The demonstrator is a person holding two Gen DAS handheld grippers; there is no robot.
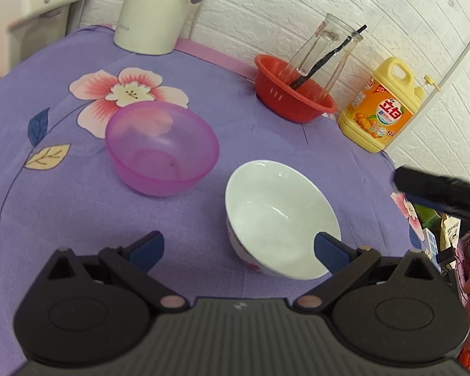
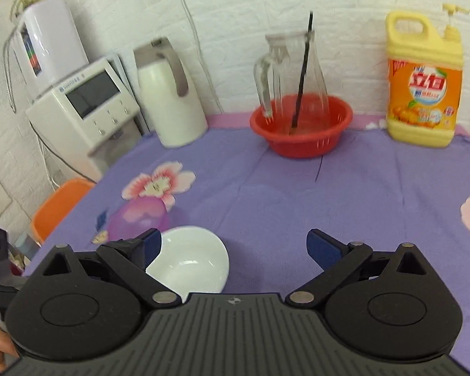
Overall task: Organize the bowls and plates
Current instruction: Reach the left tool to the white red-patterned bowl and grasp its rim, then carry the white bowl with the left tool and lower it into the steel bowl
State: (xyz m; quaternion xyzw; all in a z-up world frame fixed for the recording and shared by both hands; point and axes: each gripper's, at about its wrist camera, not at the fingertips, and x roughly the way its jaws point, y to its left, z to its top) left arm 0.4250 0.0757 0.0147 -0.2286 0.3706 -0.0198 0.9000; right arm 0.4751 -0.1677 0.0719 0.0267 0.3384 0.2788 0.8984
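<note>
Over a desk draped in purple floral cloth, I hold my left claw with its jaws spread wide and empty above the near rim of the white bowl; one blue pad overlaps the bowl's inside in the left wrist view, though I cannot tell whether it touches the rim. The pink bowl sits upright just beside it, apart, toward the flower print. I judge the two bowls are set close so one can be nested in the other. My right claw hangs wide apart too, gripping nothing, with bare cloth between its pads and the white bowl off to its left. At the back wall a red basket holds a glass jug with a dark stick in it, flanked by a white kettle and a yellow detergent bottle. No plates show in either view. The right wrist view is blurred, the pink bowl half hidden behind my claw's left finger, and the white bowl's outer pattern is hard to make out
</note>
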